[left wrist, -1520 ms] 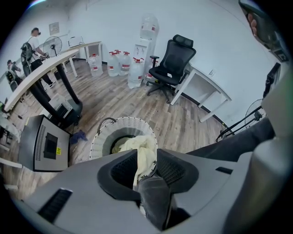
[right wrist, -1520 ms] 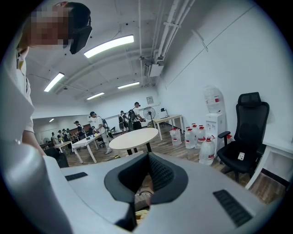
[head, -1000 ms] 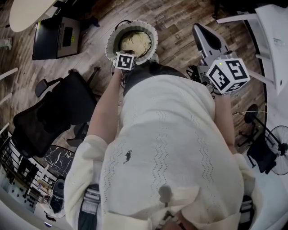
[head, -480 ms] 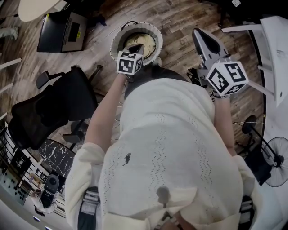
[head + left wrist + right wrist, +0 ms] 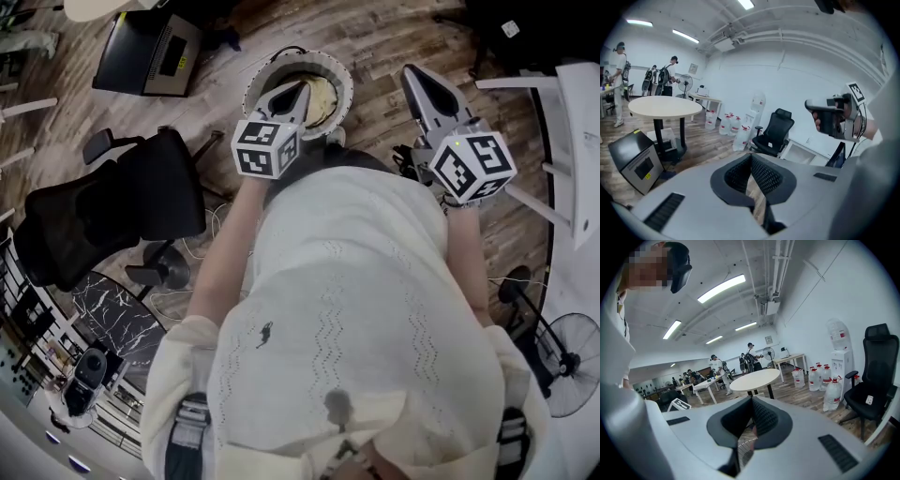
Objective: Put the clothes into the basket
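A round white basket [image 5: 255, 82] stands on the wood floor ahead of me, with cream clothes [image 5: 324, 96] lying inside it. My left gripper [image 5: 300, 89] hangs above the basket's opening, raised clear of the clothes. In the left gripper view its jaws [image 5: 751, 157] are shut with nothing between them. My right gripper [image 5: 412, 75] is held to the right of the basket, off its rim. In the right gripper view its pads [image 5: 752, 400] meet, with nothing held. The left gripper view also shows the right gripper [image 5: 833, 119] in a hand.
A black office chair [image 5: 112, 216] stands at my left and a dark boxy device [image 5: 155, 52] behind it. A white table [image 5: 574, 103] and a floor fan [image 5: 574, 377] are at the right. A round table [image 5: 663, 106], water jugs [image 5: 727, 124] and another chair [image 5: 777, 131] stand farther off.
My left gripper has risen out of the basket, its marker cube now larger and nearer the camera. The right gripper has stayed in about the same place.
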### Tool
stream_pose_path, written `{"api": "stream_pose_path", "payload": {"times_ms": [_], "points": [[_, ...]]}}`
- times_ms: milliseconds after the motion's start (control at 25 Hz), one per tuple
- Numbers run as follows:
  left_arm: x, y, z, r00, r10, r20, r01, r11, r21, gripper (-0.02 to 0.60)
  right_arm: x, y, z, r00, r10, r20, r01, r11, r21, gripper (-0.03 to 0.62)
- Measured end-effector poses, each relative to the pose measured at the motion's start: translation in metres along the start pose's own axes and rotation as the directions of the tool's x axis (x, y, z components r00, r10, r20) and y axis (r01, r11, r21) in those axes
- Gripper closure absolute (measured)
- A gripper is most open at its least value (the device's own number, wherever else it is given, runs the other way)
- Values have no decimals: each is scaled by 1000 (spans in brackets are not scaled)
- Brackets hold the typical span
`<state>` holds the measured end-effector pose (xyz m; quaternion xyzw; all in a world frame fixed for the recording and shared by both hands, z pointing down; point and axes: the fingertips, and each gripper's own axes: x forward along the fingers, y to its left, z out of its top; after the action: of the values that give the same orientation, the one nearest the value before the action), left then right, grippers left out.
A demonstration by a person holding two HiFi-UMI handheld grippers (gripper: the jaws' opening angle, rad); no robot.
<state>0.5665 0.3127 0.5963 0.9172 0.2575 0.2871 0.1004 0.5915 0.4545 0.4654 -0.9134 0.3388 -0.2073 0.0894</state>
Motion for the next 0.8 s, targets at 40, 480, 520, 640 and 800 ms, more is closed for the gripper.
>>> {"api": "stream_pose_path", "payload": {"times_ms": [40,480,520,640,800], "points": [[-6,0,8,1000,8,24,-8,1000,3,560,1,1,1,1000,8,0,-8,1000,0,585],[-55,-16,87,966,88,243,-107,992,66,560,3,8,25,996,86,32,-85,996,-15,586],[-57,-18,92,963,94,253,-116,991,74,560,2,8,31,995,92,41,-91,996,-21,585],[-63,-21,107,952,105,286,-133,988,78,560,-2,9,52,992,104,68,-102,994,-39,586],[-75,-30,134,931,116,345,-150,986,75,560,-11,10,79,989,114,99,-108,992,-65,586]]}}
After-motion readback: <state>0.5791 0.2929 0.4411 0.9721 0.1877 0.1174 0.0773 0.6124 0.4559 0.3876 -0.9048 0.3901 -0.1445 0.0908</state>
